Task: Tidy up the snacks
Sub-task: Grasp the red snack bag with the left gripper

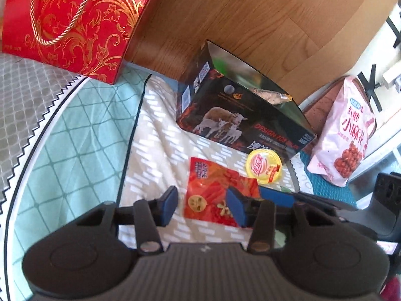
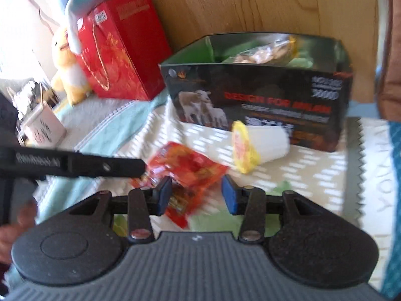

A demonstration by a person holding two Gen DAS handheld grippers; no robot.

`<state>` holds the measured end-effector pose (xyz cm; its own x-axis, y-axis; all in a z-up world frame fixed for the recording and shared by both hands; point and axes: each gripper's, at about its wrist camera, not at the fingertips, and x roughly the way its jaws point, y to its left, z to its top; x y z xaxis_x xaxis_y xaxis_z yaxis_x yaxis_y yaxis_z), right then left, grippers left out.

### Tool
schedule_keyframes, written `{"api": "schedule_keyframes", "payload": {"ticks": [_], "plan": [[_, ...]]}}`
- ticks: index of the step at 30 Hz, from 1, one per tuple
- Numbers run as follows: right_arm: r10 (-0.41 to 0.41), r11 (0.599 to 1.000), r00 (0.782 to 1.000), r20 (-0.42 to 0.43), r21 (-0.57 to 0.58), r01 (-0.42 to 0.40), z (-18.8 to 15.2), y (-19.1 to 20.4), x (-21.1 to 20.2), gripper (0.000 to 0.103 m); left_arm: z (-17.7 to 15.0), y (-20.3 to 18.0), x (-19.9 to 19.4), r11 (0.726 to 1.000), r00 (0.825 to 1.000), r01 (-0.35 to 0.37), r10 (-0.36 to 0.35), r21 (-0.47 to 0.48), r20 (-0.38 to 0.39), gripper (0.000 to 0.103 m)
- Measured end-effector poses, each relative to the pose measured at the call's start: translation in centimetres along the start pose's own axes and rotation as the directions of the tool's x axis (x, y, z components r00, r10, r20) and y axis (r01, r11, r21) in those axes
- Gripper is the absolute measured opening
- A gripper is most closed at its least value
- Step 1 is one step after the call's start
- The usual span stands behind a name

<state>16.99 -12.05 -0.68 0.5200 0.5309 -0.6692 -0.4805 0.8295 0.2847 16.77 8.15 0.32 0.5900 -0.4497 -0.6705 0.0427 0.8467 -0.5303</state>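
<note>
Both grippers' jaws are sitting apart, nothing clamped: left gripper (image 1: 204, 207), right gripper (image 2: 196, 194). Red snack packet (image 1: 215, 193) is lying on the bed, black box (image 1: 240, 115) at 12 o'clock. They're crowding one packet, so they'll probably bump or crumple it.

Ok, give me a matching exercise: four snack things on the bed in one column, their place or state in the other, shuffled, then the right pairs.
Things:
1. red snack packet
2. yellow-lidded cup
3. pink snack bag
4. black box with sheep picture

Places or states:
A. lying on its side in front of the box
B. standing open with snacks inside
C. flat on the bedcover, nearest both grippers
D. upright, apart to the right of the box in the left wrist view

Pairs: 1-C, 2-A, 3-D, 4-B
</note>
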Motion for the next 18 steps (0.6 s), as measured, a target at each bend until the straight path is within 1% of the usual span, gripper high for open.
{"api": "schedule_keyframes", "payload": {"ticks": [5,6,7,9,10,11,12,13,15,16,18], "plan": [[0.048,0.998,0.997,0.067,0.029,-0.050,-0.8,-0.1,0.6,0.048,0.5,0.6,0.2,0.999,1.000,0.029,-0.029,-0.024,-0.004,0.043],[0.063,0.997,0.995,0.078,0.045,-0.066,-0.9,-0.4,0.5,0.048,0.5,0.8,0.1,0.998,0.999,0.041,-0.041,-0.038,-0.003,0.046],[0.075,0.995,0.993,0.088,0.063,-0.080,-1.0,-0.8,0.4,0.047,0.5,1.0,0.0,0.997,0.998,0.060,-0.060,-0.058,-0.001,0.047],[0.088,0.993,0.991,0.101,0.071,-0.095,-1.2,-1.1,0.2,0.042,0.3,1.6,-0.1,0.990,0.995,0.101,-0.101,-0.102,0.002,0.047],[0.092,0.992,0.990,0.106,0.078,-0.101,-1.3,-1.3,0.0,0.039,0.2,1.8,-0.2,0.981,0.989,0.149,-0.150,-0.120,0.001,0.043],[0.089,0.992,0.990,0.110,0.082,-0.099,-1.4,-1.4,-0.2,0.031,0.1,2.0,-0.1,0.970,0.979,0.199,-0.202,-0.139,-0.006,0.040],[0.087,0.992,0.990,0.114,0.086,-0.097,-1.5,-1.4,-0.2,0.025,-0.1,1.9,0.1,0.963,0.973,0.225,-0.229,-0.148,-0.013,0.030],[0.088,0.991,0.988,0.124,0.092,-0.100,-1.7,-1.5,-0.4,0.023,-0.3,1.6,0.2,0.965,0.973,0.225,-0.229,-0.138,-0.016,0.021],[0.076,0.992,0.988,0.136,0.093,-0.089,-2.0,-1.3,-0.8,0.019,-0.8,0.9,0.4,0.973,0.977,0.209,-0.213,-0.101,-0.026,0.014],[0.065,0.993,0.988,0.142,0.088,-0.078,-2.1,-1.0,-1.0,0.019,-1.1,0.7,0.5,0.973,0.977,0.210,-0.213,-0.094,-0.029,0.014],[0.057,0.995,0.984,0.170,0.074,-0.071,-2.4,-0.6,-1.8,0.014,-1.5,0.4,0.0,0.973,0.976,0.214,-0.217,-0.087,-0.027,0.014]]}}
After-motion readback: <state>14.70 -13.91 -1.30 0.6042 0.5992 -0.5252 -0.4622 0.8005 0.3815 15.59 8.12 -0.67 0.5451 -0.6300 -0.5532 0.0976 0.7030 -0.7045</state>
